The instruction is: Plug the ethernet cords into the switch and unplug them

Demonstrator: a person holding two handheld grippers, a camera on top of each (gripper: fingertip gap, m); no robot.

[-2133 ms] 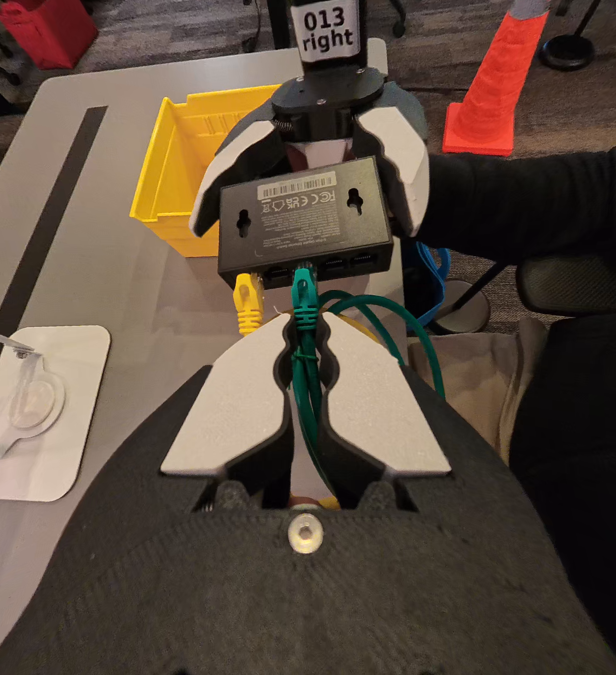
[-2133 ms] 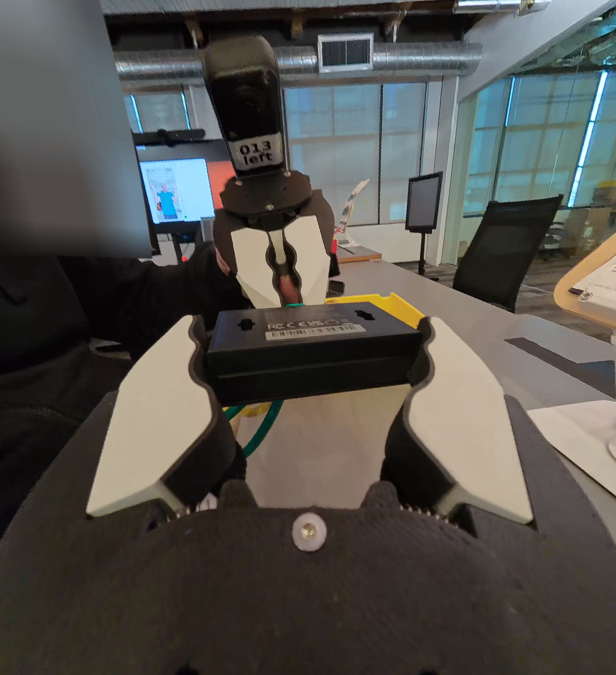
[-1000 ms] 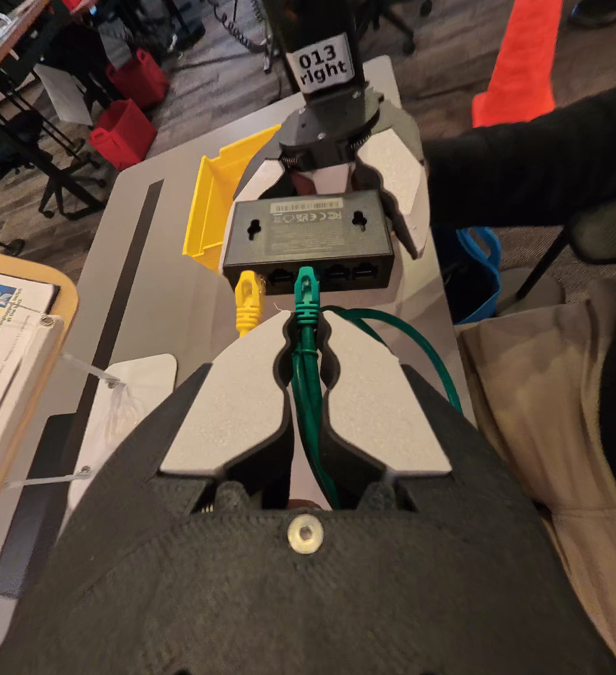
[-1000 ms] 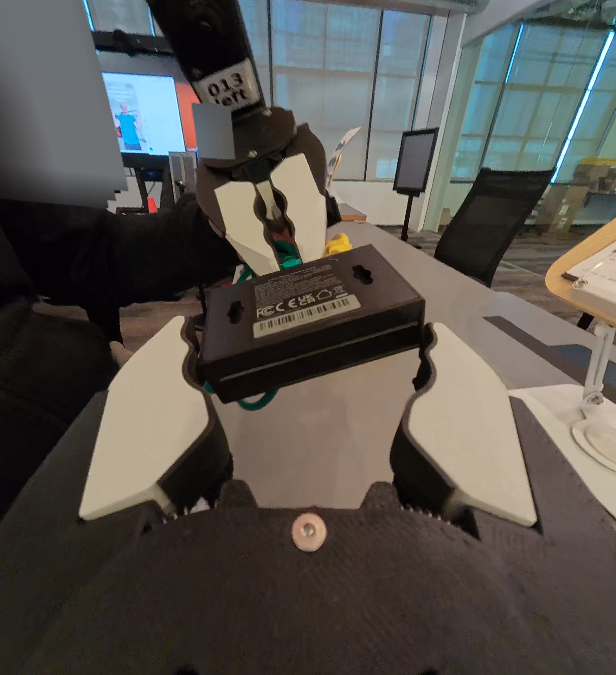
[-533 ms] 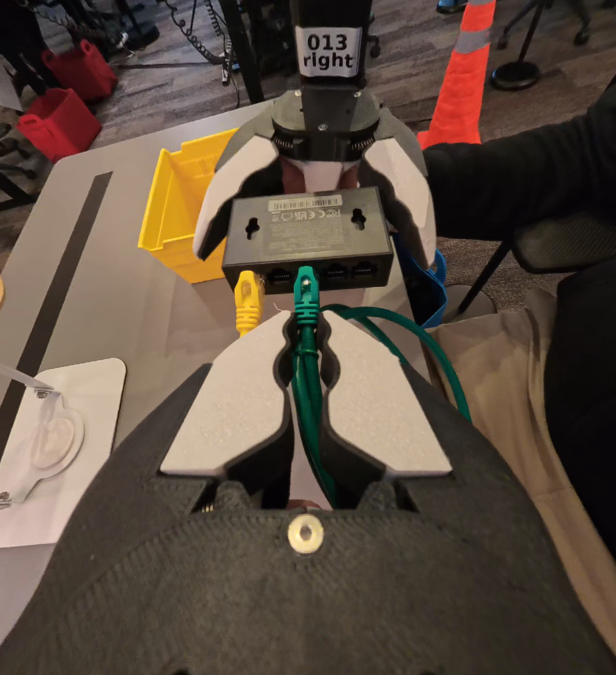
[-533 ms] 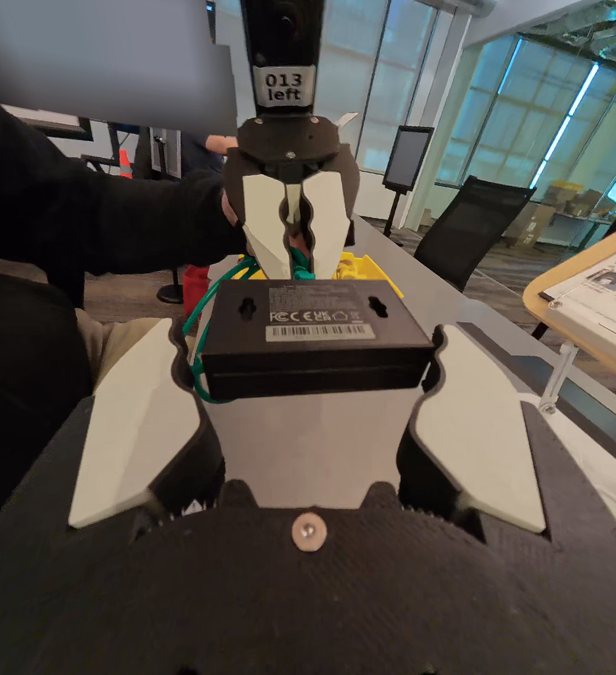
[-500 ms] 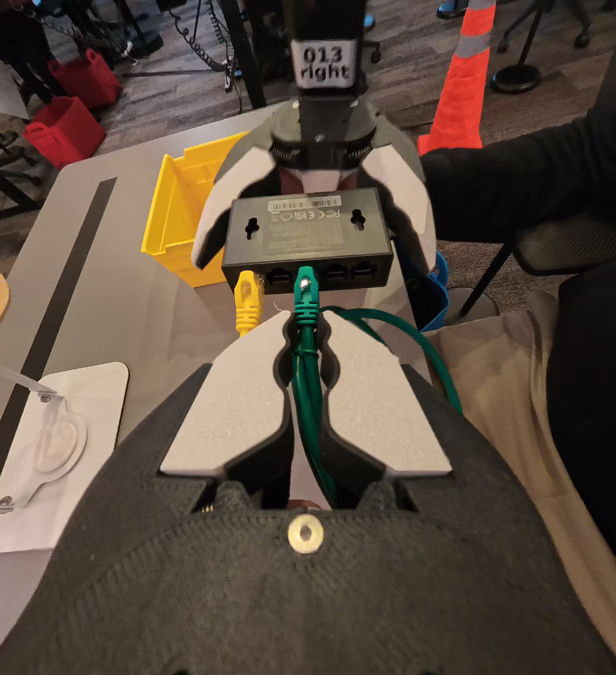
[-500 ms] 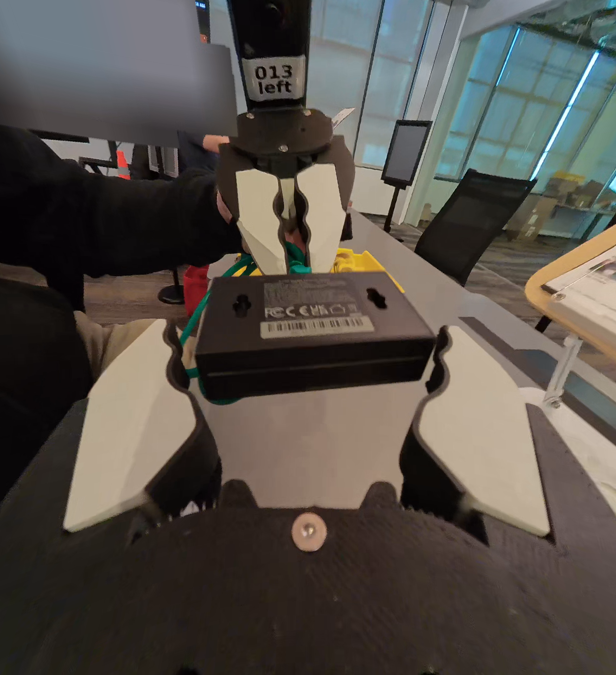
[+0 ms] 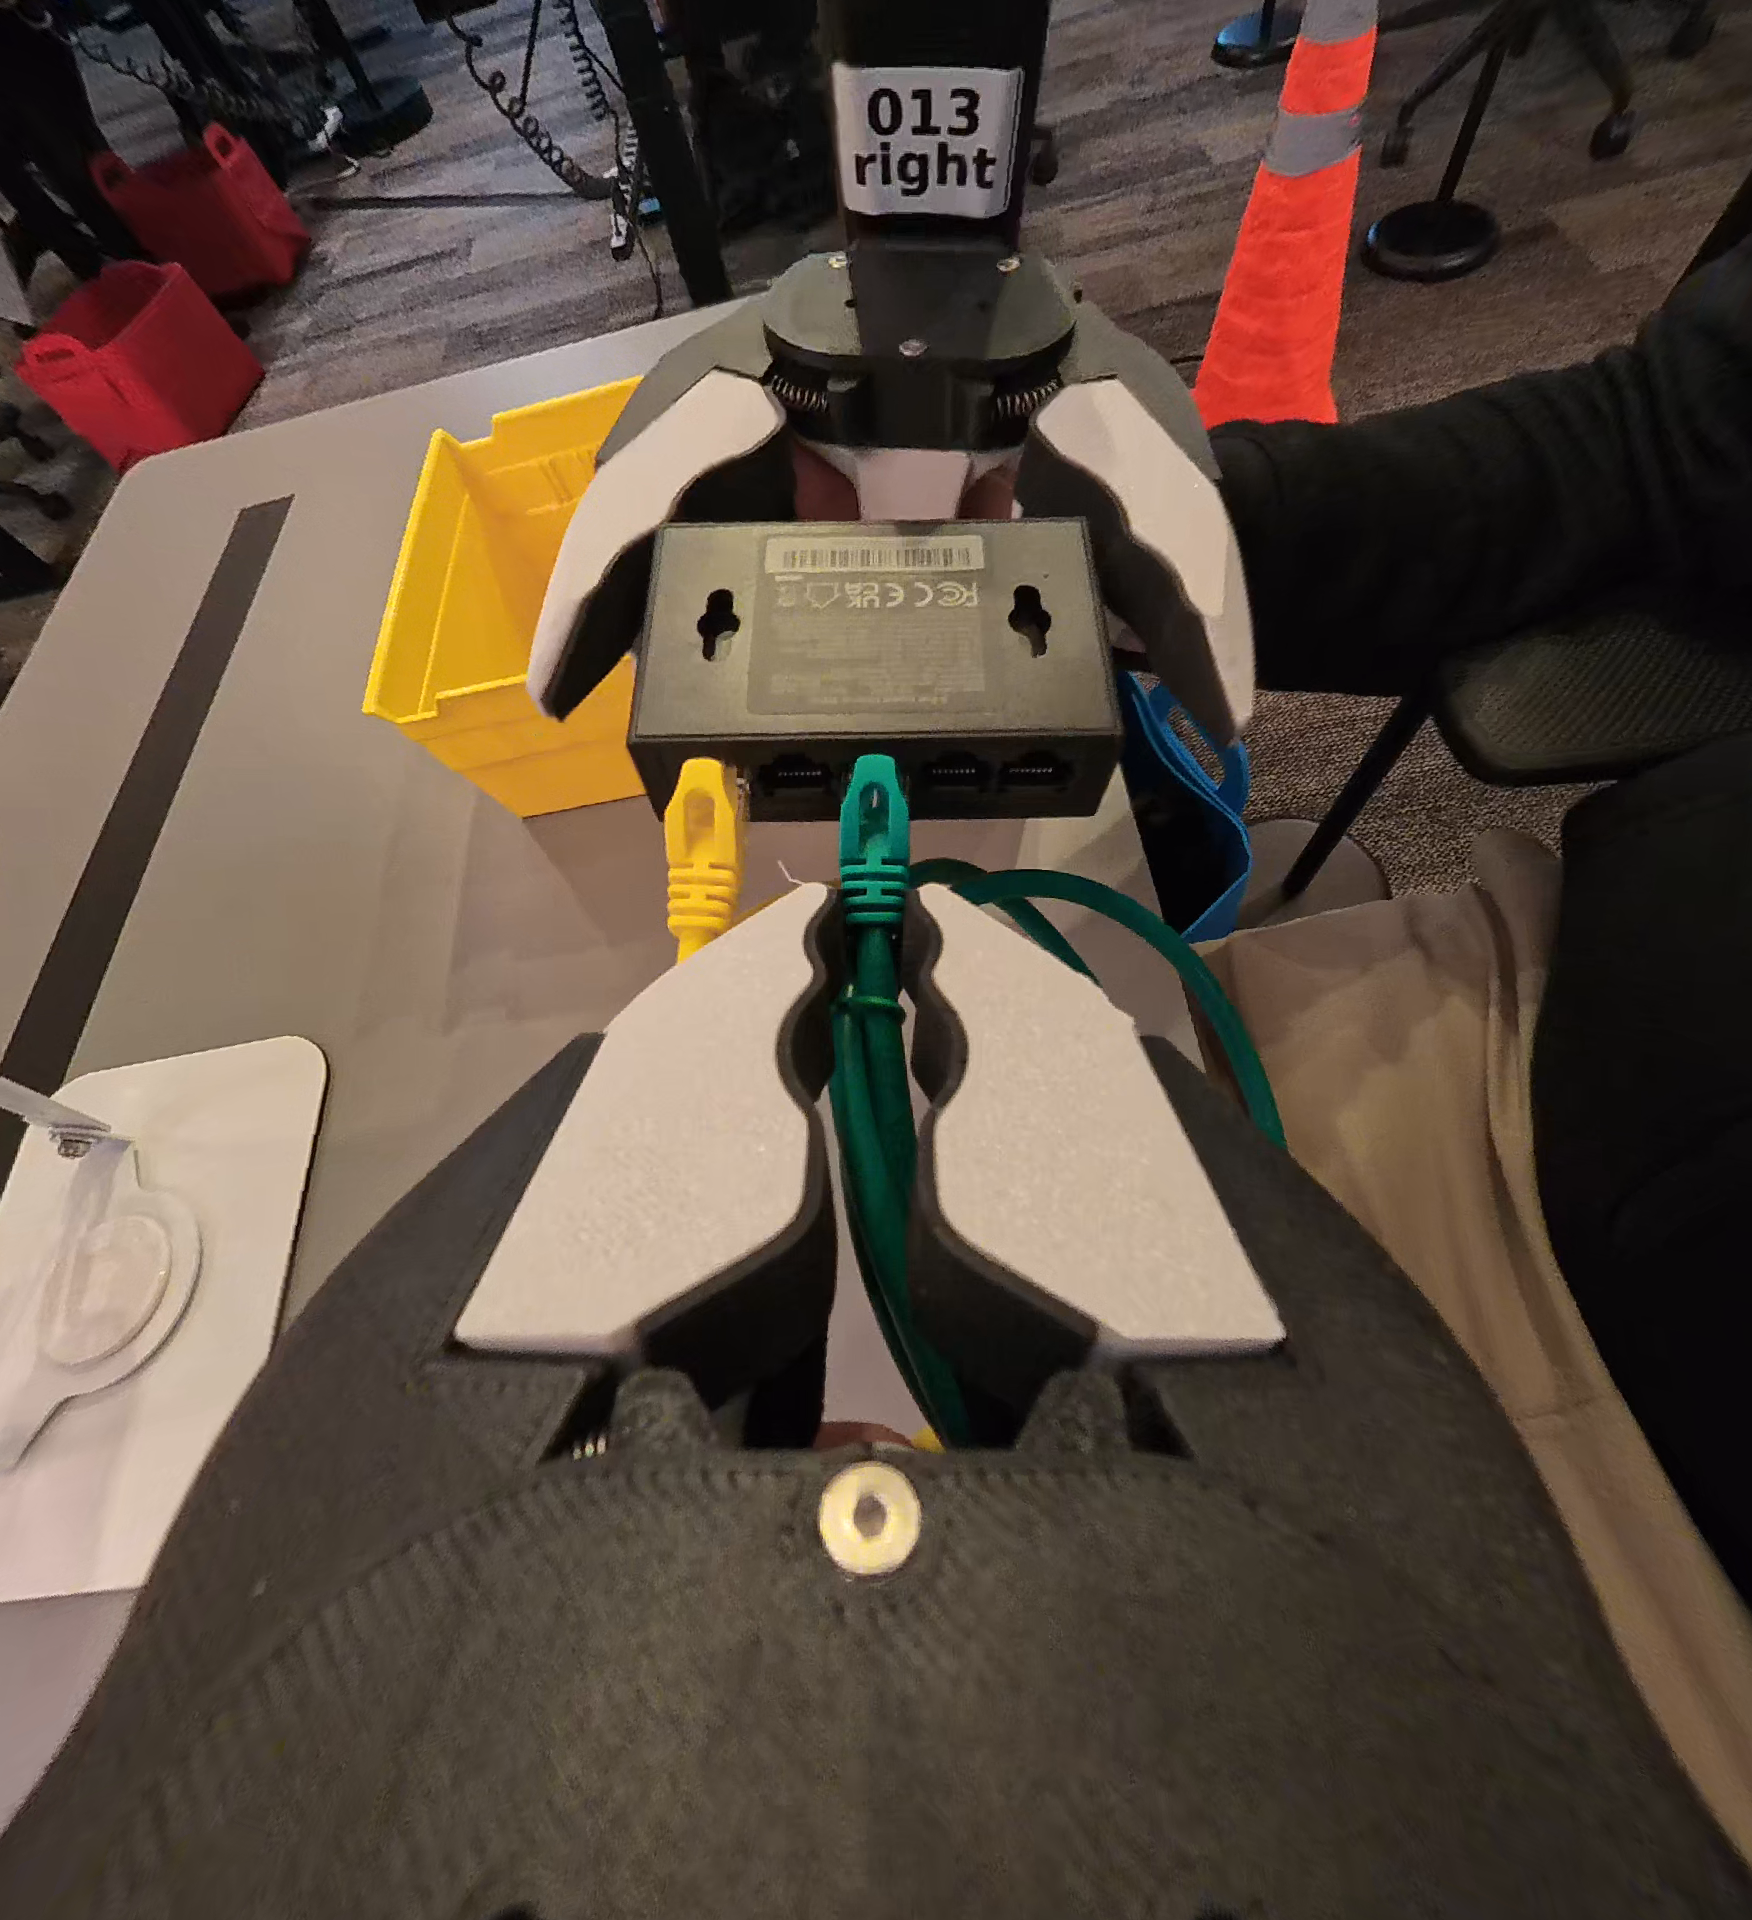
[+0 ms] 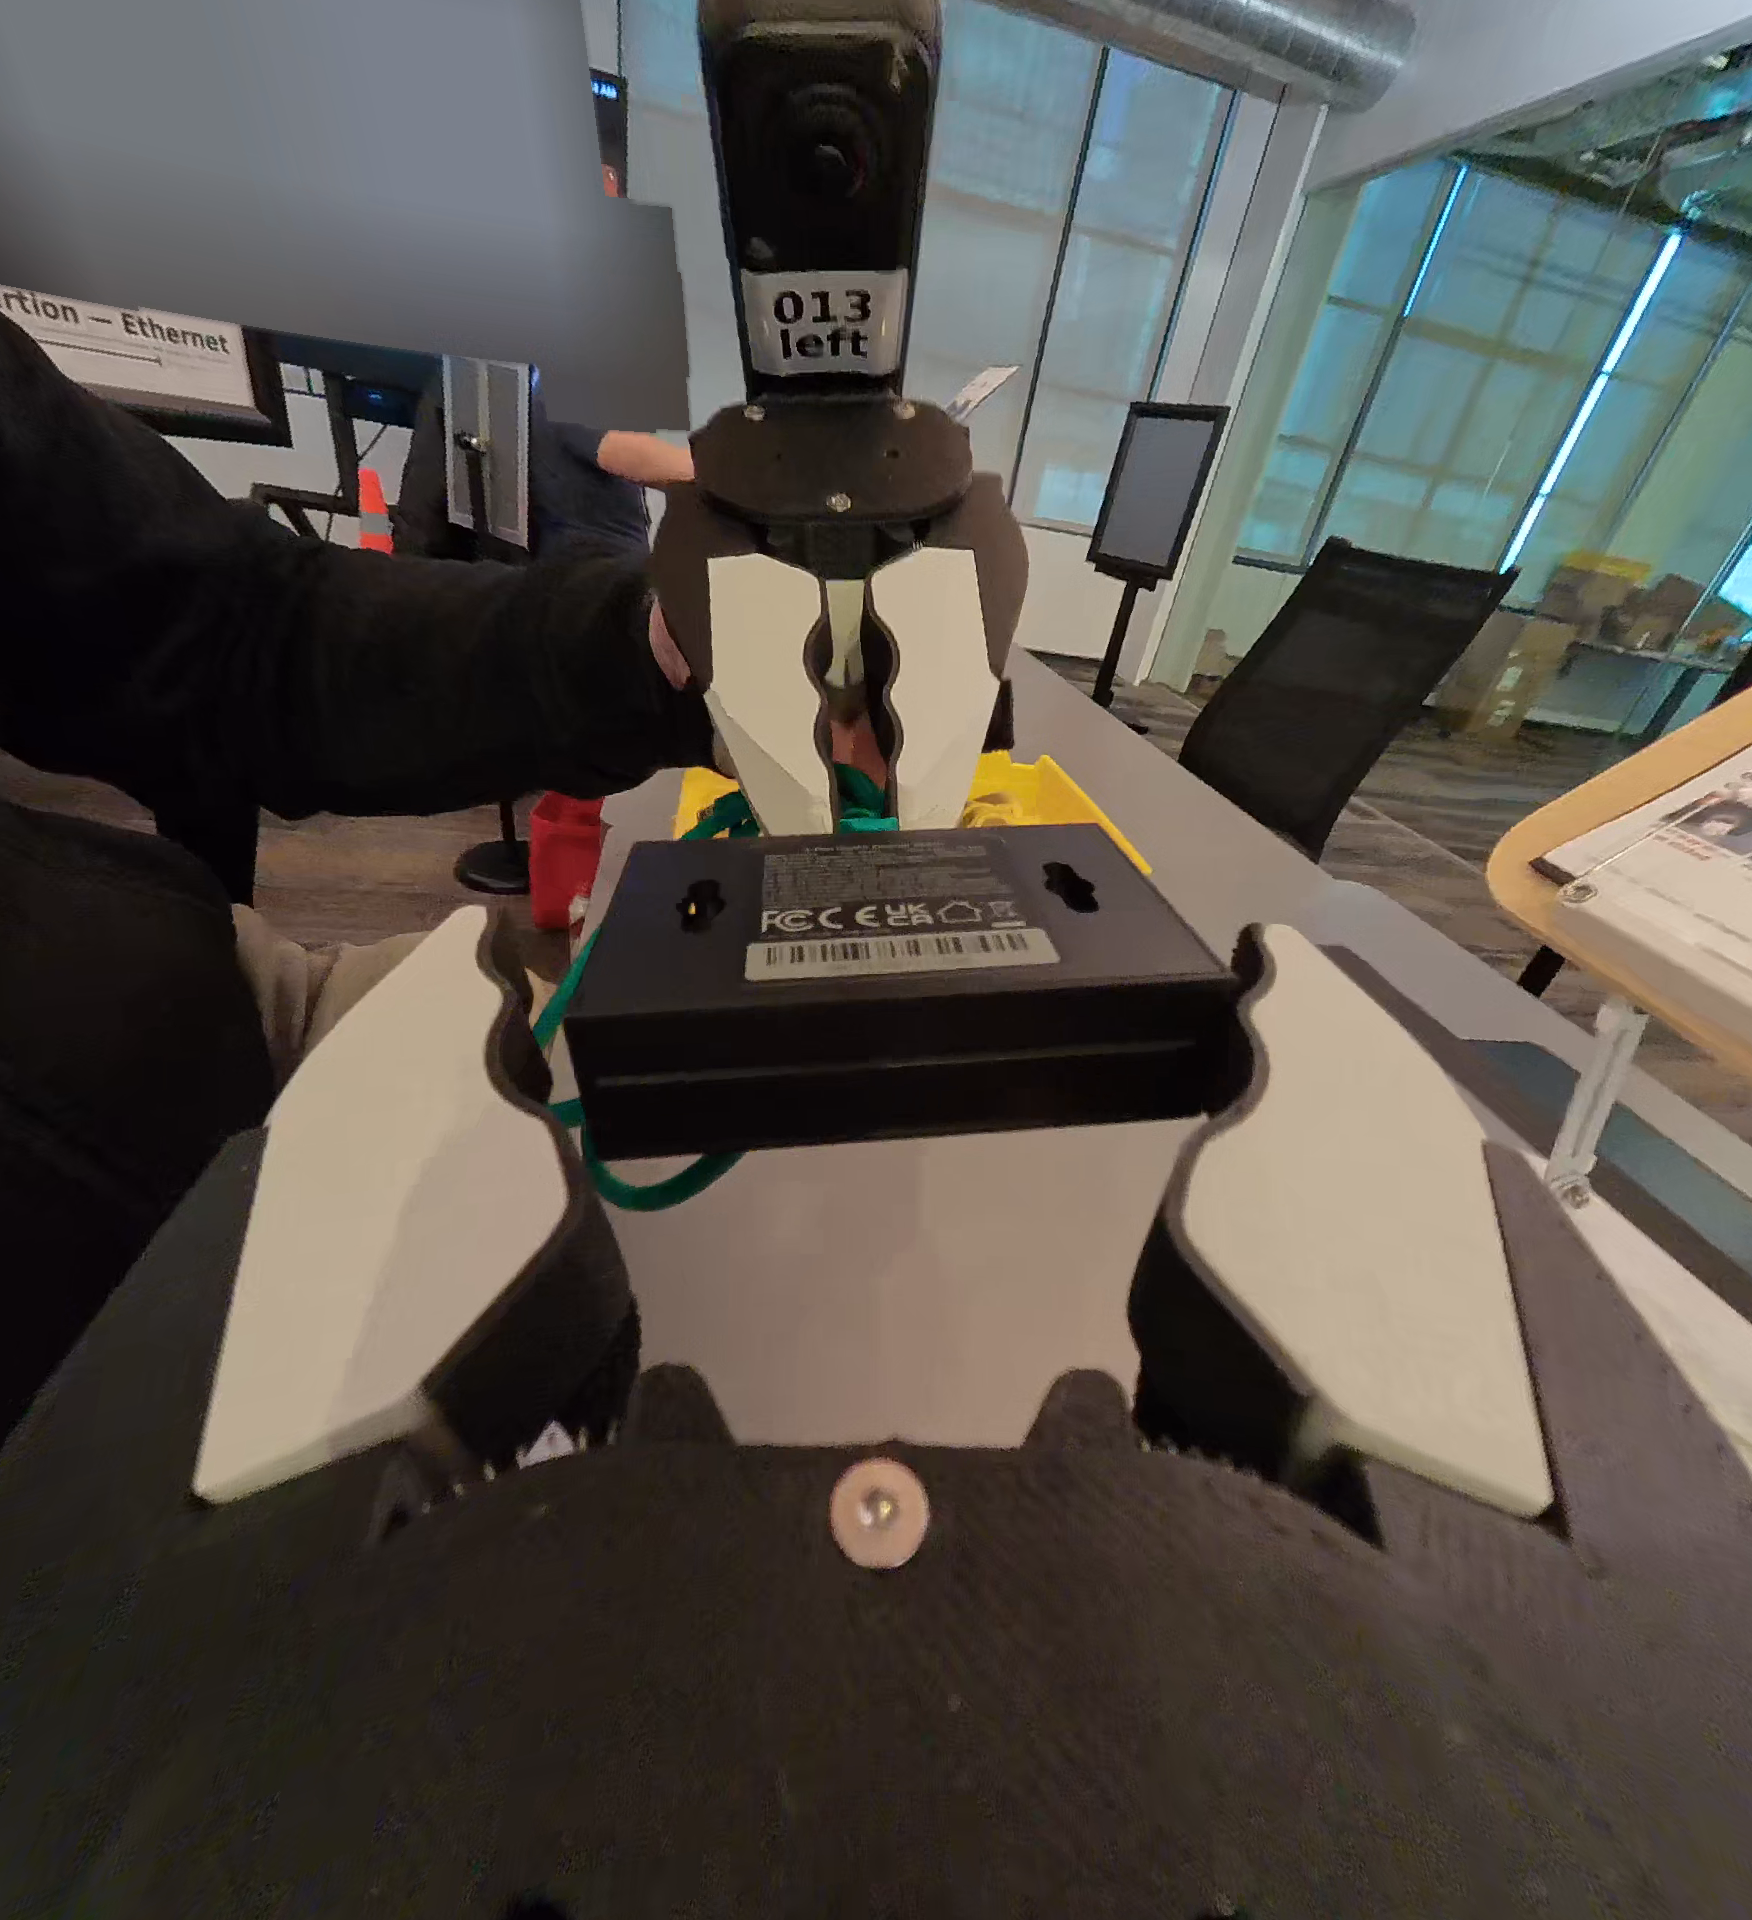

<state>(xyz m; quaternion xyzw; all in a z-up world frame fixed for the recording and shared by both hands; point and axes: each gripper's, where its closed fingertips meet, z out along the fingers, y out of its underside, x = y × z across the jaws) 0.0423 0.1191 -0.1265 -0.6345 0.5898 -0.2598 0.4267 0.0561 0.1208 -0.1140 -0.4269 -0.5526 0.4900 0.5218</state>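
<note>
Switch (image 9: 877, 665) gripped endwise in my right tool (image 9: 882, 582).
Green cord (image 9: 872, 831), pinched by my left tool (image 9: 872, 914), now sits plugged in.

Yellow cord (image 9: 697, 862) (lower run hidden)

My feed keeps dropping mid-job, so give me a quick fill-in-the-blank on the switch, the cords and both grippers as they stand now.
1. The right gripper is shut on the black ____.
2. The left gripper is shut on the ____ cord.
3. The cord plugged into the port at the far left of the row in the left wrist view, with no gripper on it, is ____.
4. The open bin on the table beyond the switch is ____.

Missing words: switch; green; yellow; yellow
</note>
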